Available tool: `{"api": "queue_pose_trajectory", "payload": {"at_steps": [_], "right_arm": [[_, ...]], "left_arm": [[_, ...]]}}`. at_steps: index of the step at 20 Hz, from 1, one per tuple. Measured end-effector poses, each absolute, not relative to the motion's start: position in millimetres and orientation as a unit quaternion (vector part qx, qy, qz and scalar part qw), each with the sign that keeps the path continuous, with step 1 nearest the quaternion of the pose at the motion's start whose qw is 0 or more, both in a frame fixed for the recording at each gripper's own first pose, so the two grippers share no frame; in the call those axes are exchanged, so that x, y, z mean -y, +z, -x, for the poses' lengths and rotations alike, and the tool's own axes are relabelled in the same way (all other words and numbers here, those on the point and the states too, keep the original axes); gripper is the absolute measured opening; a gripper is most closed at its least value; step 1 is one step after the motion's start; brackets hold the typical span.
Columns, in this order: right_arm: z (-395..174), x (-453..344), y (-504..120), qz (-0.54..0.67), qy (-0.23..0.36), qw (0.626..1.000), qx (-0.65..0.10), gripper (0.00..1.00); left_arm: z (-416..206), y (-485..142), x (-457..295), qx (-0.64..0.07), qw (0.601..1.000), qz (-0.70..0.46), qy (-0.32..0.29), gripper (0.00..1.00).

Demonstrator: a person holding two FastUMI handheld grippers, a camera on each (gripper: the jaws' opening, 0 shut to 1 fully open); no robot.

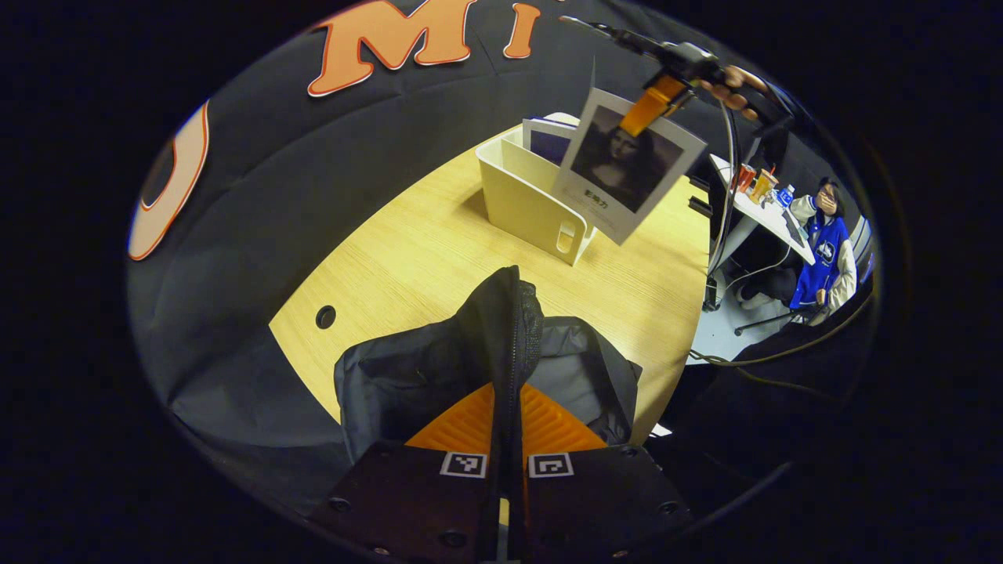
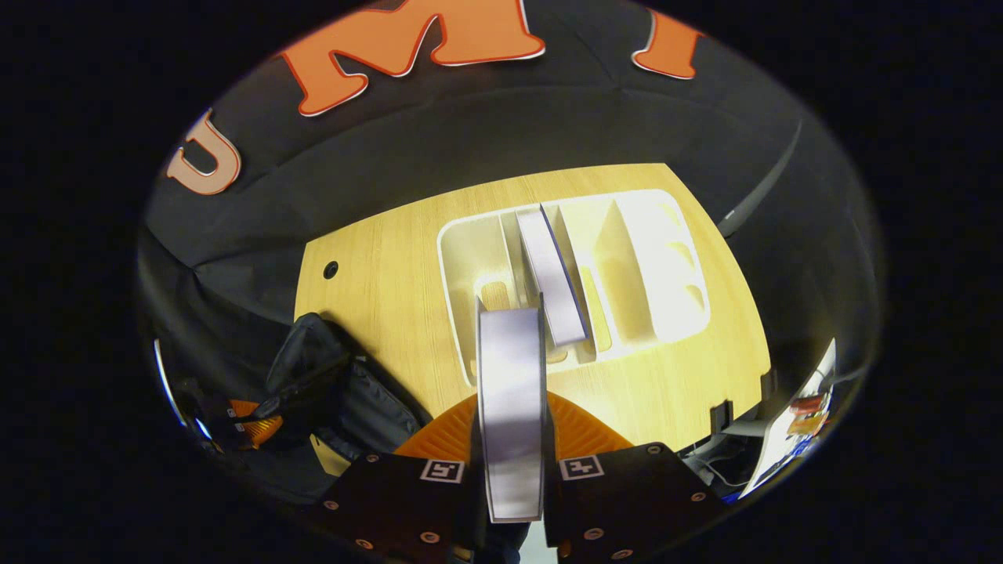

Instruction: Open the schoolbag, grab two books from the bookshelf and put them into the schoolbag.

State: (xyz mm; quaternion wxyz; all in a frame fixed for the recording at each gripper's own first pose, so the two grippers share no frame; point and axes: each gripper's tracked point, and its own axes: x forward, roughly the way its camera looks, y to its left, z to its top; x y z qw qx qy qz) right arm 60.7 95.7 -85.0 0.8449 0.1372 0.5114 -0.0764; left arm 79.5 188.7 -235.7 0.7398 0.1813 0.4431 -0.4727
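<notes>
Nearest the lens, the left gripper (image 1: 505, 439) has its jaws pinching the soft, floppy schoolbag (image 1: 486, 360) fabric at the zipper edge, holding it up. Right gripper (image 2: 511, 439) jaws pinch a thin, stiff, light book (image 2: 511, 399) by its top edge, above the bookshelf (image 2: 666, 258) on the worktop (image 2: 376, 266).

Pale wood-grain surface (image 1: 439, 258) across the middle of the left gripper view, a small round hole (image 1: 325, 316) at its left edge. The black schoolbag (image 1: 439, 376) sits at lower centre. The cream bookshelf (image 1: 526, 200) stands at upper centre, a book (image 2: 551, 274) upright in one slot.
</notes>
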Motion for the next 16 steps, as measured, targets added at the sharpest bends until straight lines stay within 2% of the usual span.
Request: {"api": "queue_pose_trajectory", "payload": {"at_steps": [1,2,3,6,7,8,12,16], "right_arm": [[-46.6,-98.9,-84.0,-0.154,-0.077,0.846,-0.505,0.29],[-34.5,-101.8,-82.4,-0.175,-0.08,0.848,-0.494,0.38],[-22.7,-105.1,-80.7,-0.196,-0.079,0.849,-0.485,0.29],[8.3,-118.2,-75.4,-0.267,-0.07,0.849,-0.45,0.28],[16.4,-124.3,-74.1,-0.293,-0.065,0.848,-0.437,0.38],[22.7,-132.3,-73.0,-0.318,-0.053,0.846,-0.426,0.28],[31.7,-174.2,-81.8,-0.389,0.005,0.835,-0.389,0.27],[27.8,-219.7,-105.6,-0.45,0.051,0.809,-0.374,0.27]], "left_arm": [[-79.4,-235.5,-189.4,-0.441,0.74,-0.18,-0.475,0.05],[-77.7,-232.7,-190.8,-0.439,0.74,-0.178,-0.477,0.05],[-76.9,-231.3,-190.9,-0.439,0.74,-0.175,-0.479,0.05],[-75.2,-225.8,-194.5,-0.433,0.743,-0.164,-0.484,0.05],[-75.6,-223.7,-195.8,-0.434,0.744,-0.159,-0.483,0.06],[-75.6,-222.8,-196.6,-0.434,0.745,-0.154,-0.483,0.05],[-81.6,-214.6,-193.5,-0.434,0.753,-0.13,-0.477,0.05],[-80.6,-206.6,-191.4,-0.43,0.761,-0.114,-0.472,0.06]]}}
